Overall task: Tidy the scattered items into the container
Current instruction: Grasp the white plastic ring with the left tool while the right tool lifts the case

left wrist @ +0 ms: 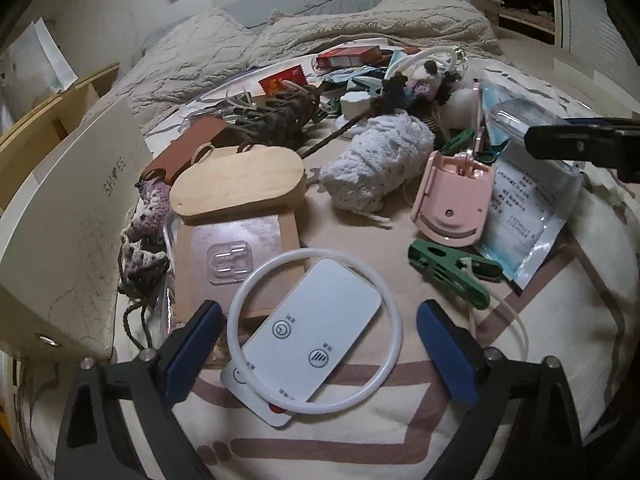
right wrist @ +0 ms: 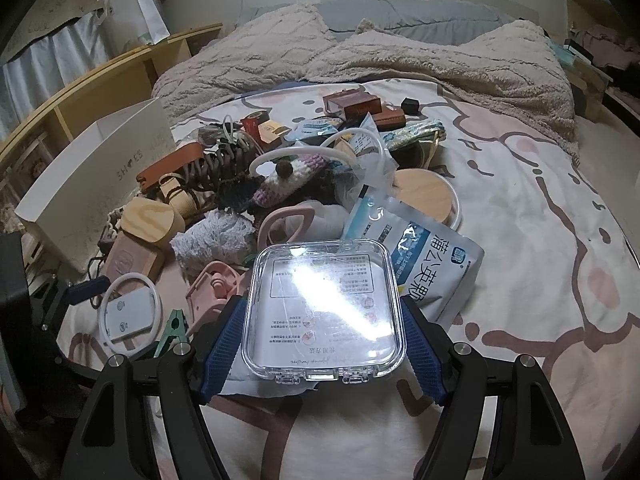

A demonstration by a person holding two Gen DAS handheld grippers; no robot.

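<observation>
The right claw [right wrist: 322, 344] grips a clear case [right wrist: 325, 312] by its 2 long sides, both blue pads pressed against it, held just above the bed [right wrist: 520, 280]. The left claw [left wrist: 320, 352] stands wide – nothing gripped – with a white remote [left wrist: 308, 340] and white ring [left wrist: 316, 330] lying between its fingers on the bed. Beyond lie a green clip [left wrist: 448, 270], a pink curler [left wrist: 452, 200] and yarn [left wrist: 376, 160]. The white box [left wrist: 76, 220] stands left of the pile.

Bare bedspread [right wrist: 520, 240] right of clutter pile [right wrist: 256, 184]; white box [right wrist: 92, 200] walls left side.
</observation>
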